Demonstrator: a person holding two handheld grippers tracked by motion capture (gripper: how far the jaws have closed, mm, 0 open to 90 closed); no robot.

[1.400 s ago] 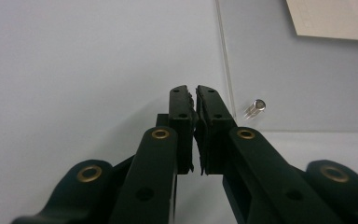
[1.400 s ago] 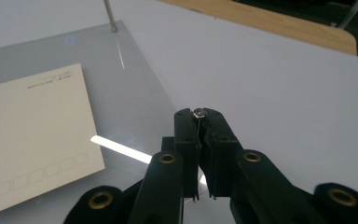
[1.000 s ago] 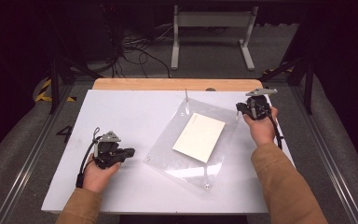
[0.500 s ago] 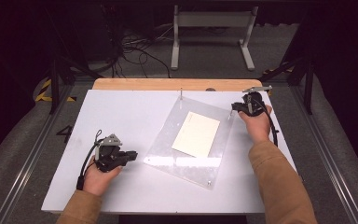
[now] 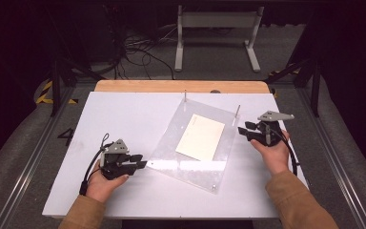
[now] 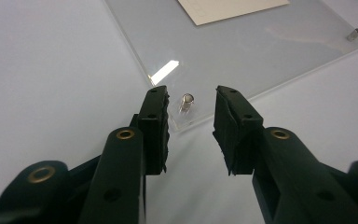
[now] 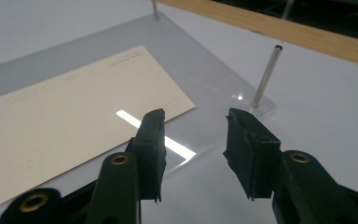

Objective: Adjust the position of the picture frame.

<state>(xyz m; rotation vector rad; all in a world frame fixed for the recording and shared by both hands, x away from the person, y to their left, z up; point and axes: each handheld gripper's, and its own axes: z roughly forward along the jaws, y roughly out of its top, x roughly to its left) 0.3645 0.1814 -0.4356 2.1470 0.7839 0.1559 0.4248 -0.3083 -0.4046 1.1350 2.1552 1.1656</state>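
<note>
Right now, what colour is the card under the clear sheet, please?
Cream, the card shows best in the right gripper view.

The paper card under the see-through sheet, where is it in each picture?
High view: paper card middle of the table, under the clear sheet.
Left gripper view: top edge, beyond the jaws.
Right gripper view: left half.
Shared landmark: the clear sheet's metal corner posts.
</note>
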